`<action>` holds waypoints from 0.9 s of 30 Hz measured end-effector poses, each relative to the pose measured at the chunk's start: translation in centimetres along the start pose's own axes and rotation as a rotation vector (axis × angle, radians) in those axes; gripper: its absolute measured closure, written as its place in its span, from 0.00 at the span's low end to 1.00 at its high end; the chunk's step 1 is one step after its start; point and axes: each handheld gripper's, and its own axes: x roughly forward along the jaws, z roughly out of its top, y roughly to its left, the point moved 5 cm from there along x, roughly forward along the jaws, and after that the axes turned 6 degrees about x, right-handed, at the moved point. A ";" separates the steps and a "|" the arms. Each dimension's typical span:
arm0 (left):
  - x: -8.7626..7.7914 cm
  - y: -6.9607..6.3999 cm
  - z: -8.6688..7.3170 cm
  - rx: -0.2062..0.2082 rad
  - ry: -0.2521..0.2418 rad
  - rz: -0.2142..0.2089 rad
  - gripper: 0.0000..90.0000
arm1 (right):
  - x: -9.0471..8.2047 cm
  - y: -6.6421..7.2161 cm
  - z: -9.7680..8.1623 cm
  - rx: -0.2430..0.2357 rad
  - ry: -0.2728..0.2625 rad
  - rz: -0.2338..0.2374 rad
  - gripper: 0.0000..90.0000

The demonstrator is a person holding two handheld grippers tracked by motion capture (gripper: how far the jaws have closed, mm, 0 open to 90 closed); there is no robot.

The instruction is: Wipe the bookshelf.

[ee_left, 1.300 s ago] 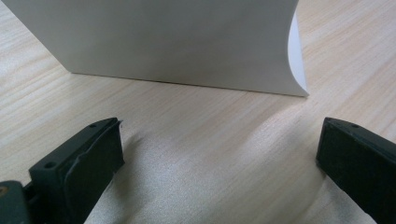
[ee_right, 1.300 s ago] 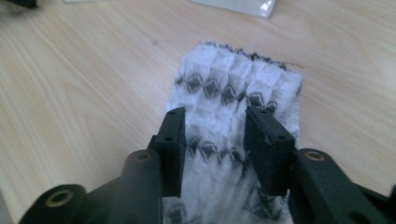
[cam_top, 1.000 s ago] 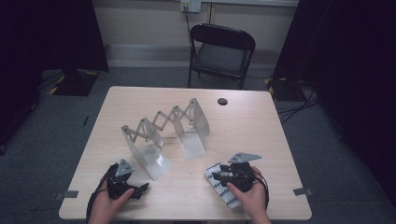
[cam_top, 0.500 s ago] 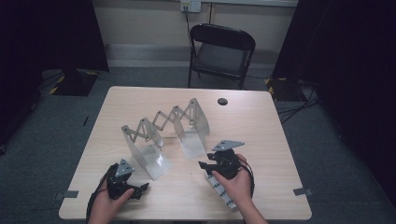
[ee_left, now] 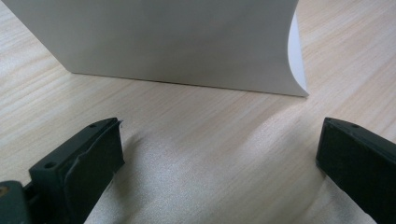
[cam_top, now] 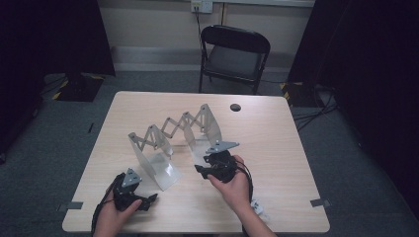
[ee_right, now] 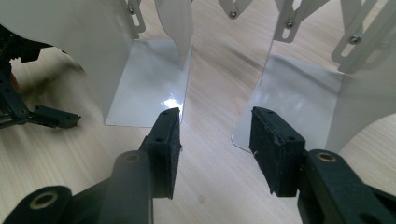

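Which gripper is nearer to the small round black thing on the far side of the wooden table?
Right. The right gripper is mid-table, in front of the white metal expanding bookend rack, well short of the small round black thing. The left gripper sits at the near-left edge, farther away.

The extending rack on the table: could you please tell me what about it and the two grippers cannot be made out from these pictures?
- Rack, high view: its scissor links are too small to count, and whether it is metal or plastic cannot be told.
- Rack, left gripper view: cut off by the top edge above one white panel.
- Right gripper, high view: the hand hides its rear.
- Left gripper, high view: jaw gap too small and dark to read.
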 end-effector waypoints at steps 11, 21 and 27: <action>0.0 0.0 0.0 0.000 0.000 0.000 0.00 | 1.4 1.2 1.6 -0.034 0.020 0.014 0.59; 0.0 0.0 0.0 0.000 0.000 -0.003 0.00 | 2.8 2.4 2.9 -0.048 0.027 0.018 0.59; 0.0 0.0 0.0 0.001 0.000 -0.004 0.00 | 3.2 2.7 3.6 -0.055 0.034 0.008 0.59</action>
